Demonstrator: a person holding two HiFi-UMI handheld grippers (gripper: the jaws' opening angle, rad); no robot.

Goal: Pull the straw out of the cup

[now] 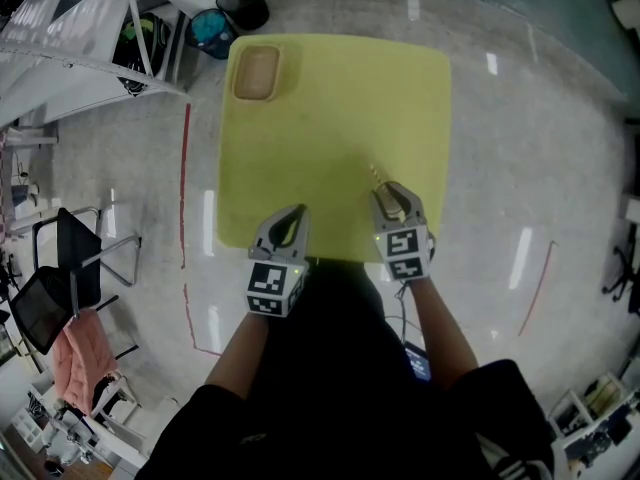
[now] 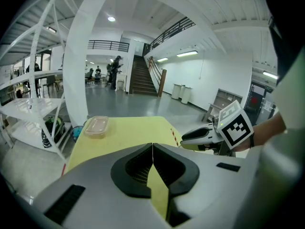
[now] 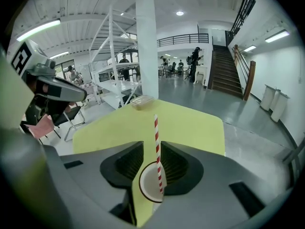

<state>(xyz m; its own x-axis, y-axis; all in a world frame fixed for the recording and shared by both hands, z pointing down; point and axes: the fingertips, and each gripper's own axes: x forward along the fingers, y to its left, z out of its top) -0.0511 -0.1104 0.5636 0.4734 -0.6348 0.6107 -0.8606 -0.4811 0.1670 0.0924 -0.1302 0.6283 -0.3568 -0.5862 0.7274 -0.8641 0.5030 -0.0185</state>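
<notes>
A red-and-white striped straw stands upright in a small cup with a white inside, on the yellow table near its front edge. My right gripper is open, one jaw on each side of the straw, and the cup sits low in the gap. The pads do not press on the straw. In the head view the straw's tip pokes out past the right gripper, which hides the cup. My left gripper hovers at the table's front edge to the left, shut and empty.
A lidded plastic box sits at the table's far left corner. Beyond that corner are a black bin and a teal one, beside a white shelving rack. A chair stands on the floor at left.
</notes>
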